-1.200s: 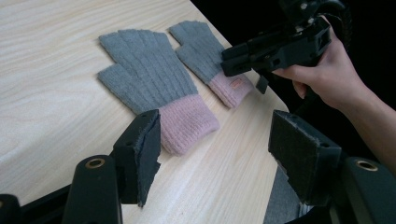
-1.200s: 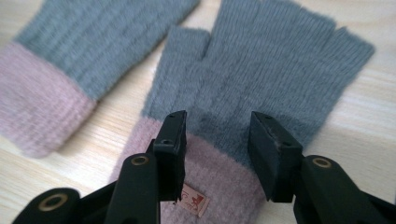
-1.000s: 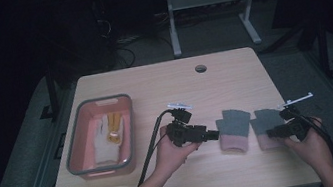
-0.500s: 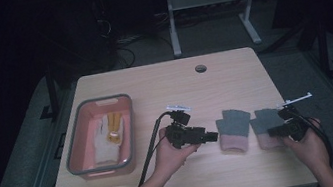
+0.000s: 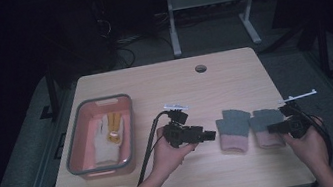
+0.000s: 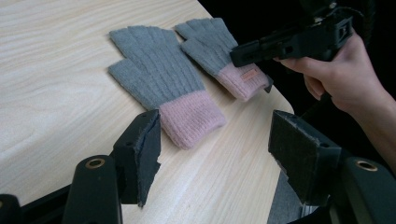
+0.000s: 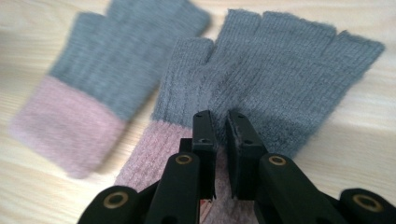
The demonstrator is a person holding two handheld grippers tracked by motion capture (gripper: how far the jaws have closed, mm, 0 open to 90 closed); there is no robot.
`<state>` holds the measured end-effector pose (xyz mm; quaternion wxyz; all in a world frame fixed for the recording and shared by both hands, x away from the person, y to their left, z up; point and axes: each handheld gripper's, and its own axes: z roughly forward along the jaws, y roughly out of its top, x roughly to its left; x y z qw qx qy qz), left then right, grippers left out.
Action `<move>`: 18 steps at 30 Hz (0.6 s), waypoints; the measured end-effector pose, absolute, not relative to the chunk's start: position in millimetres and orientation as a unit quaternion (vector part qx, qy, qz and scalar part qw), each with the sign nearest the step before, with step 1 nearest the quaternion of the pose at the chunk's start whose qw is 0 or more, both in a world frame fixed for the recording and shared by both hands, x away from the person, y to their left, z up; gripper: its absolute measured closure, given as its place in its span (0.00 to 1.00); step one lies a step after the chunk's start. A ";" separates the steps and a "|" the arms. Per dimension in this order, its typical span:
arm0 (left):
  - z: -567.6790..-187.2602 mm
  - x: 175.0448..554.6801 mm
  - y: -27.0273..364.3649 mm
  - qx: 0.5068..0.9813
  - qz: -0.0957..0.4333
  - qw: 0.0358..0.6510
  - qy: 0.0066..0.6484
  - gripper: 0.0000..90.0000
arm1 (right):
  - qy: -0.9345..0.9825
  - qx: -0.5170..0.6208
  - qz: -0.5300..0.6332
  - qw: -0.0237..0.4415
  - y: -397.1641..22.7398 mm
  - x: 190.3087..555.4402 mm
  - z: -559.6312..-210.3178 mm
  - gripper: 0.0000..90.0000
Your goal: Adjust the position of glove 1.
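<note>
Two grey and pink gloves (image 5: 235, 129) lie flat on the counter (image 5: 233, 83). The left hand-held gripper (image 6: 212, 154) waits wide open, holding nothing. The right hand-held gripper (image 7: 220, 140) is nearly closed over one glove, maybe pinching it.

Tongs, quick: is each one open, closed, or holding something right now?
Left tongs: open, holding nothing.
Right tongs: nearly closed above the right grey-and-pink glove; whether they pinch it cannot be told.

2 grey-pink gloves (image 5: 234, 132) (image 5: 267, 129), 1 white glove (image 5: 106, 138), 1 bin (image 5: 75, 148)
</note>
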<state>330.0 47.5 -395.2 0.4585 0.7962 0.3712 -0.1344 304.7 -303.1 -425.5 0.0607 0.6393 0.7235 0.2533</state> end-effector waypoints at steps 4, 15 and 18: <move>-394.7 329.6 47.9 0.797 -0.134 0.458 0.371 0.38 | 0.727 0.633 0.259 0.065 -293.8 305.2 -416.6 0.92; -394.6 328.9 49.5 0.797 -0.132 0.458 0.371 0.38 | 0.732 0.618 0.280 0.063 -270.8 310.9 -404.0 0.92; -395.0 328.3 50.3 0.796 -0.133 0.459 0.372 0.38 | 0.734 0.614 0.286 0.057 -260.8 315.2 -404.3 0.92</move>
